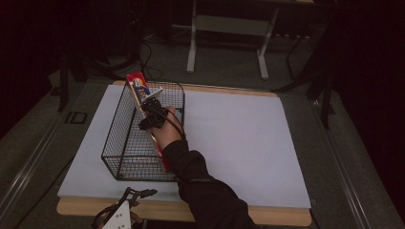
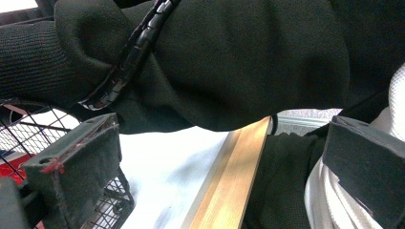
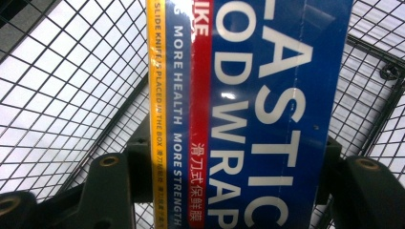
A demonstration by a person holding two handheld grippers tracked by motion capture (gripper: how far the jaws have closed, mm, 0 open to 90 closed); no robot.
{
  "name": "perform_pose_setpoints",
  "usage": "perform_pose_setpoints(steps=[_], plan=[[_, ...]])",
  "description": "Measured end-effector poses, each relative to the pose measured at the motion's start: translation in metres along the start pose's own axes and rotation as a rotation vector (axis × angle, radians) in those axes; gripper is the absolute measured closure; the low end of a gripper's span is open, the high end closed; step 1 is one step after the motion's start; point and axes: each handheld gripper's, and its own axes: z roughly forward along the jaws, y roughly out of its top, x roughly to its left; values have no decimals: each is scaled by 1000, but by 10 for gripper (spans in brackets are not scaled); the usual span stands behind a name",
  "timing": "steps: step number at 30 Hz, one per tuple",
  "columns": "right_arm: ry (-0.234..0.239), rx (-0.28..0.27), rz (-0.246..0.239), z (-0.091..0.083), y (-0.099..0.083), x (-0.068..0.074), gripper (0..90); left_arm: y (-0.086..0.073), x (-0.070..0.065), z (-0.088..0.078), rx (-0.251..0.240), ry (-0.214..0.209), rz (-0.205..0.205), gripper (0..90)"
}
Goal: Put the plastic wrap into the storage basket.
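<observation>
A long plastic food wrap box (image 1: 137, 85), red, blue and yellow, stands tilted inside a black wire basket (image 1: 113, 139) on the white board. My right gripper (image 1: 153, 109) is shut on the box about midway along it, above the basket's right side. In the right gripper view the box (image 3: 267, 119) fills the space between the jaws of the right gripper (image 3: 234, 162), with basket mesh (image 3: 57, 95) behind. My left gripper (image 1: 140, 193) rests at the table's front edge, open and holding nothing. The left gripper view has the left gripper (image 2: 217, 152) facing a black sleeve (image 2: 229, 62).
The white board (image 1: 239, 138) lies on a wooden table whose front edge (image 2: 234, 176) runs beside the left gripper. A corner of the basket (image 2: 19, 136) is close to its left jaw. A desk frame (image 1: 227, 28) and cables stand on the floor beyond.
</observation>
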Motion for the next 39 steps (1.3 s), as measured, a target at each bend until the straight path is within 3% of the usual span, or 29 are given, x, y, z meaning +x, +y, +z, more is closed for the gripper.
perform_pose_setpoints(steps=[27,36,39], plan=[[20,7,-13,4,-4,-2,360,0,0,1,5,-5,1,0],[98,-65,-26,-14,-5,-10,203,-1,0,2,13,-6,3,0],[116,-93,-34,-22,-7,-13,193,-1,0,3,18,-6,3,0]])
